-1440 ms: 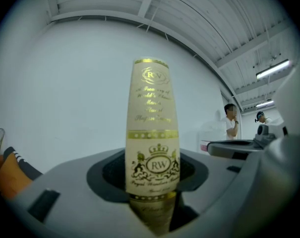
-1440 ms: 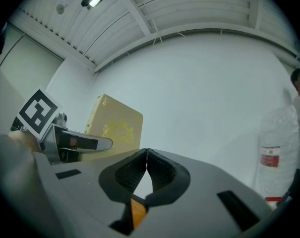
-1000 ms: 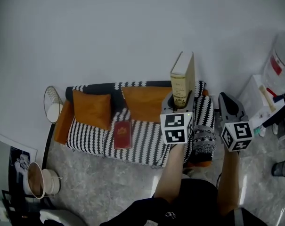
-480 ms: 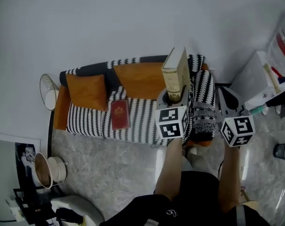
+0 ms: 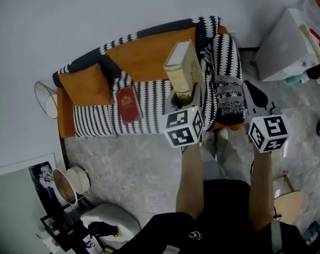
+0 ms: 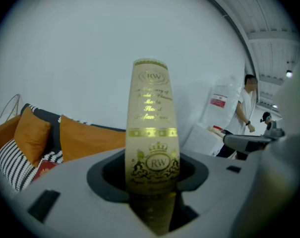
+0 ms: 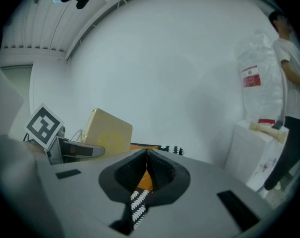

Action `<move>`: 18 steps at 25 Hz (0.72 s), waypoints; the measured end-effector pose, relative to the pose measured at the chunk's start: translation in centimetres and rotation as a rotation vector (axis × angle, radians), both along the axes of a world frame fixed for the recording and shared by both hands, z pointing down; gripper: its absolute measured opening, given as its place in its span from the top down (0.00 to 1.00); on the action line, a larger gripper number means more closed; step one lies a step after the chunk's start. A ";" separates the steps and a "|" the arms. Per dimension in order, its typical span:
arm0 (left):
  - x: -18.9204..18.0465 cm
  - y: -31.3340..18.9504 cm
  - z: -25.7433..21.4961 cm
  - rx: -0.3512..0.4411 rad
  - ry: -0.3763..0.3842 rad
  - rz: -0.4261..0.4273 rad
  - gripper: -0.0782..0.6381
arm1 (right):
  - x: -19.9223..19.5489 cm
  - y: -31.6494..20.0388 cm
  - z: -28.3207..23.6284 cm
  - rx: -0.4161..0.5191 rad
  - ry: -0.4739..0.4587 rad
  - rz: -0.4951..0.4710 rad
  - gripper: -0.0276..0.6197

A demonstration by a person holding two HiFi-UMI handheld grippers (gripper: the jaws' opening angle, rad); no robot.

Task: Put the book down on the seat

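Note:
A thick cream book with a gold-printed spine (image 5: 183,77) stands upright in my left gripper (image 5: 184,98), whose jaws are shut on its lower end. In the left gripper view the book's spine (image 6: 150,128) fills the middle, clamped between the jaws of that gripper (image 6: 150,185). It hangs over the right part of the black-and-white striped sofa seat (image 5: 154,97). A red book (image 5: 128,103) lies flat on the seat further left. My right gripper (image 5: 253,91) is held to the right of the sofa's arm, shut and empty; its jaws meet (image 7: 146,157).
Orange cushions (image 5: 85,83) lean on the sofa's back. A patterned blanket (image 5: 227,83) drapes the right arm. A wire basket (image 5: 45,99) stands at the left end, a white cabinet (image 5: 284,41) at the right. A person (image 7: 288,98) stands by a water bottle (image 7: 256,83).
The left gripper has carried the book leftward, from over the sofa's right arm to over the seat. The head view has swung, so the sofa now lies tilted. The right gripper kept its place.

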State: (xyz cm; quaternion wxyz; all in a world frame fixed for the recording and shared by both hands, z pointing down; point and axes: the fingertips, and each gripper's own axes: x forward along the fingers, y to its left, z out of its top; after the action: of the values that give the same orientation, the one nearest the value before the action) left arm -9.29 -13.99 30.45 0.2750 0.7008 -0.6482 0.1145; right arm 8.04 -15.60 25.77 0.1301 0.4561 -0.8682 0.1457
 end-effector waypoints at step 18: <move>4.2 3.6 20.7 -0.362 0.068 0.078 0.58 | 0.1 4.3 20.6 -0.368 -0.055 0.071 0.94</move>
State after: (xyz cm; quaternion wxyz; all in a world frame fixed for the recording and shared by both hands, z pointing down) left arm -5.10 -10.35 51.20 0.4139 0.6678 -0.5797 0.2160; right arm 8.12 -11.27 46.34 0.1824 0.4508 -0.8136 0.3188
